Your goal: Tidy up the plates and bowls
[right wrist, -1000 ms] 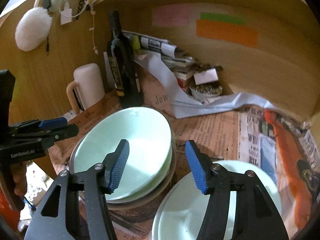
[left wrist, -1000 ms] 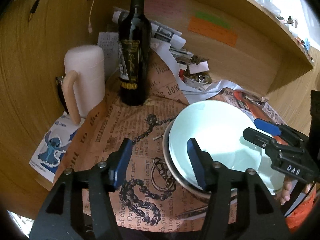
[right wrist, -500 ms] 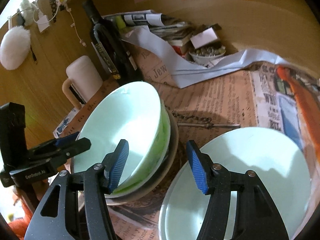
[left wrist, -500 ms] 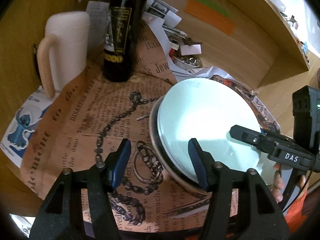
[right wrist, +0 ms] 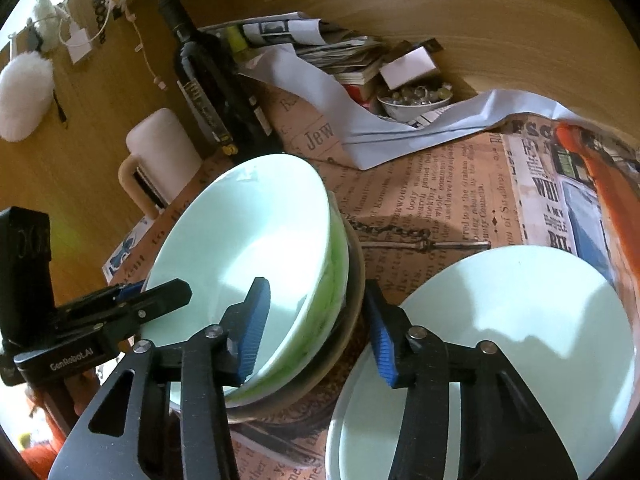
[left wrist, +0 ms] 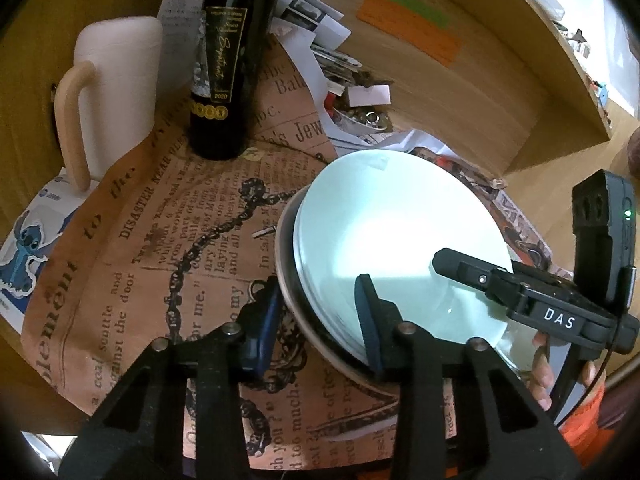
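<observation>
A stack of pale green bowls point(left wrist: 396, 240) sits inside a grey-brown bowl point(left wrist: 304, 320) on the newspaper-print mat. My left gripper point(left wrist: 318, 316) is open and straddles the near left rim of the stack, one finger outside and one inside. My right gripper point(right wrist: 316, 332) is open and straddles the right rim of the same stack point(right wrist: 248, 248), its left finger inside the top bowl. A pale green plate stack point(right wrist: 512, 328) lies to the right of the bowls. The right gripper also shows in the left wrist view point(left wrist: 532, 304).
A dark wine bottle point(left wrist: 228, 64) and a cream mug point(left wrist: 108, 92) stand behind the bowls on the left. A pile of papers point(right wrist: 320, 44) and a small bowl of trinkets point(right wrist: 416, 100) sit by the wooden back wall point(right wrist: 520, 32).
Both grippers have moved down and in onto the bowl stack's rim from opposite sides. The left gripper's jaws have narrowed somewhat around the rim.
</observation>
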A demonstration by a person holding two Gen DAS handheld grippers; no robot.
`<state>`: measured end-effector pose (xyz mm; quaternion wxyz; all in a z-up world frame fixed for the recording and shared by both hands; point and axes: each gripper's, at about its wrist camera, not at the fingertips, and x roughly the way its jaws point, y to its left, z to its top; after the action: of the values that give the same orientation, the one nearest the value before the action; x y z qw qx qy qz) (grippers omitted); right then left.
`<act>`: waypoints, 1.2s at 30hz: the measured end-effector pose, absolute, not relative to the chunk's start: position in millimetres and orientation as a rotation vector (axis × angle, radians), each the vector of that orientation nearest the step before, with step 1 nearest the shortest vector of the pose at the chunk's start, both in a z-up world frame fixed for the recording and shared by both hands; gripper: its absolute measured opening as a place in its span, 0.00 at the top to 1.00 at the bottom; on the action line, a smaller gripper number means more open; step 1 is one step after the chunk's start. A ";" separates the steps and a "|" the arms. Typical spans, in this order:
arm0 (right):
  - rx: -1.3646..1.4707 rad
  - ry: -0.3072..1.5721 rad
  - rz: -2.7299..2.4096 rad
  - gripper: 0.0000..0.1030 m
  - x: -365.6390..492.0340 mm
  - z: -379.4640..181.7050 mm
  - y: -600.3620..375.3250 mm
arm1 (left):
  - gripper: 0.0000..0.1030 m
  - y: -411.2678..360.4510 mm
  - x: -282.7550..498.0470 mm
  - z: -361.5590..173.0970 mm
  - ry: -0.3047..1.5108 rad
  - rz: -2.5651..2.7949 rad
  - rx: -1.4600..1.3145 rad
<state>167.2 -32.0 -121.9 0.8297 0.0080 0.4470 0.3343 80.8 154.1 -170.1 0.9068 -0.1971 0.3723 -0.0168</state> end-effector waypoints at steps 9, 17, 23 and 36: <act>-0.026 0.917 0.664 0.61 160.6 -118.2 -27.4 | 0.65 142.6 80.7 -166.3 0.759 0.045 -0.361; 0.011 0.905 0.663 0.62 163.7 -113.1 -32.8 | 0.65 138.9 78.7 -156.3 0.736 0.057 -0.356; 0.020 0.877 0.664 0.62 163.0 -104.0 -35.8 | 0.65 136.9 78.4 -143.5 0.699 0.056 -0.359; 0.051 0.803 0.630 0.63 158.1 -84.1 -56.6 | 0.65 117.9 81.8 -117.4 0.638 0.005 -0.336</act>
<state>158.1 -56.6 -84.1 0.8724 0.0243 0.3841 0.3014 81.8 117.9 -117.4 0.9357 -0.1643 0.3122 0.0022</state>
